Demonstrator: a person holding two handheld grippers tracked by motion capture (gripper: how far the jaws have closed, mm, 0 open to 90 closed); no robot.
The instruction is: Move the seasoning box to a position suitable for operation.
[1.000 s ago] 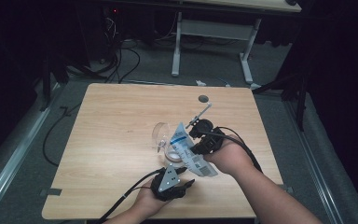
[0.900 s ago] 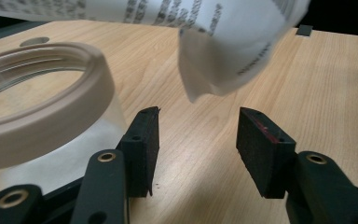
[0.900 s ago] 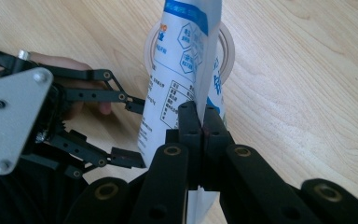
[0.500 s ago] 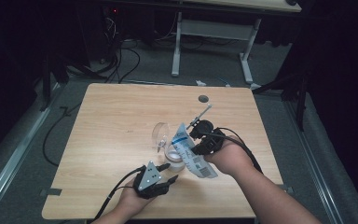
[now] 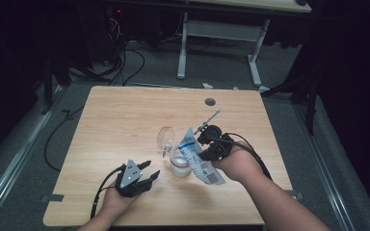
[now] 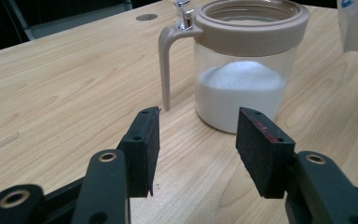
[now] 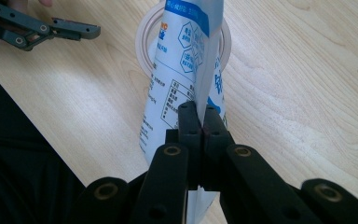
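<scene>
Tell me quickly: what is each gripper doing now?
Left gripper: open, holding nothing.
Right gripper: closed on the bag.

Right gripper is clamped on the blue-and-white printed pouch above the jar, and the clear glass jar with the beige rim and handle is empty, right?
Not quite. The clear glass jar with the beige rim and handle is not empty: the left gripper view shows a mound of white granules inside. The rest holds: the right gripper is clamped on the blue-and-white printed pouch above the jar.

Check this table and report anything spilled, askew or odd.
No spill shows. The clear glass jar with beige rim and handle stands upright, its lid open, white granules inside. The white-and-blue printed pouch hangs tilted over it, pinched by the right hand-held gripper.
</scene>
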